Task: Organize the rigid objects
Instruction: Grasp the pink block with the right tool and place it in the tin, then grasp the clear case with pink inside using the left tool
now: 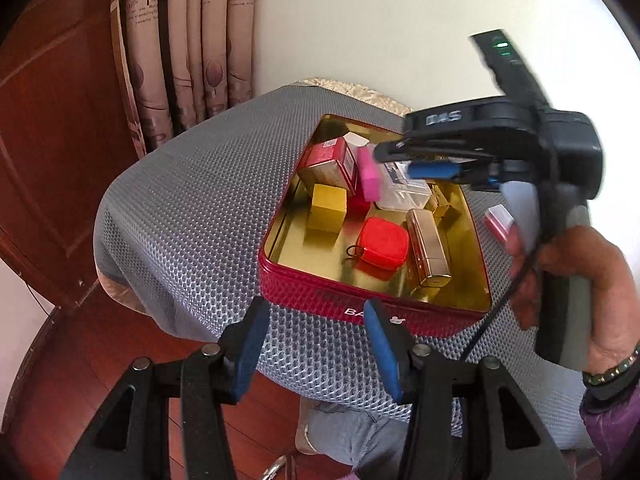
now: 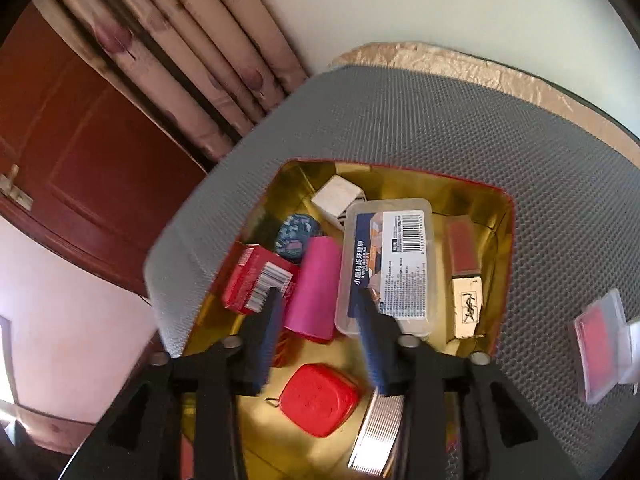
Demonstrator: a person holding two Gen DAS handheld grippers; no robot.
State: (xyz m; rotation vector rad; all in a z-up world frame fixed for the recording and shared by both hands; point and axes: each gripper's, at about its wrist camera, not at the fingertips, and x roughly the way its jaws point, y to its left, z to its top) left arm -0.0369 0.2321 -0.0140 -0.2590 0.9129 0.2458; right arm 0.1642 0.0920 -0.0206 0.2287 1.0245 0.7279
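Note:
A red tin (image 1: 320, 300) with a gold inside sits on a grey mat (image 1: 192, 208). It holds a yellow block (image 1: 327, 208), a red square case (image 1: 382, 243), a gold lighter (image 1: 428, 252), a pink block (image 1: 370, 174), a red carton (image 1: 332, 160) and a clear labelled box (image 2: 390, 264). My left gripper (image 1: 316, 344) is open and empty at the tin's near wall. My right gripper (image 2: 320, 332) is open and empty above the tin's contents; it also shows in the left wrist view (image 1: 424, 160). A small clear case with a red insert (image 2: 604, 344) lies on the mat right of the tin.
A patterned curtain (image 1: 192, 40) and a dark red wooden door (image 1: 52, 140) stand behind the table. A pale wall (image 1: 400, 20) is at the back. A beige cloth (image 2: 460, 60) edges the far side of the mat (image 2: 400, 120). Wood floor (image 1: 100, 344) lies below the table's near edge.

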